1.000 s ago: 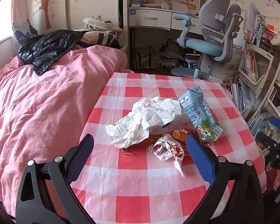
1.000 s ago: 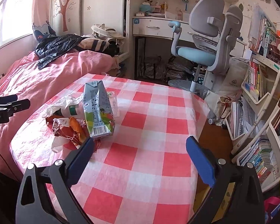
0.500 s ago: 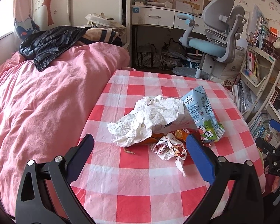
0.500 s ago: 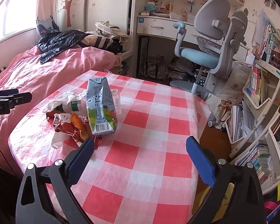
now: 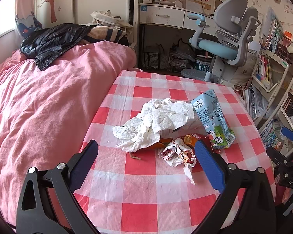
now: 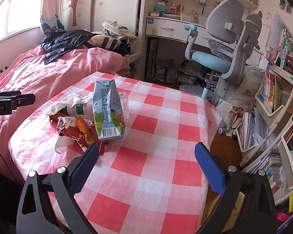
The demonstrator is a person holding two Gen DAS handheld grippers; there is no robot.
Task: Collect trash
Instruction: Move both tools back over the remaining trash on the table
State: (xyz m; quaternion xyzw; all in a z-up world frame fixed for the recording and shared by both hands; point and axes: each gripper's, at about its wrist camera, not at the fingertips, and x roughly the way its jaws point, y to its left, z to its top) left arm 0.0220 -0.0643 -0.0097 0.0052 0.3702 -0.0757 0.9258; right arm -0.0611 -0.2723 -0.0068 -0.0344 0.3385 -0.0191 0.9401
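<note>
A pile of trash lies on the red-and-white checked table (image 5: 142,210): crumpled white tissue (image 5: 156,120), a light blue milk carton (image 5: 214,120), an orange-red snack wrapper (image 5: 189,138) and a crumpled printed wrapper (image 5: 177,154). My left gripper (image 5: 146,156) is open and empty, hovering just in front of the pile. In the right wrist view the carton (image 6: 107,109) leans over a plastic bottle (image 6: 78,109) and the wrappers (image 6: 78,130). My right gripper (image 6: 146,159) is open and empty, to the right of the pile above the table (image 6: 156,175).
A pink-covered bed (image 5: 39,107) with a black jacket (image 5: 52,41) borders the table's left. A grey-blue desk chair (image 5: 224,42) and white desk (image 5: 166,15) stand behind. Bookshelves (image 5: 269,74) line the right side.
Both grippers have drawn slightly back and up from the pile. The trash has not moved and both grippers stay open.
</note>
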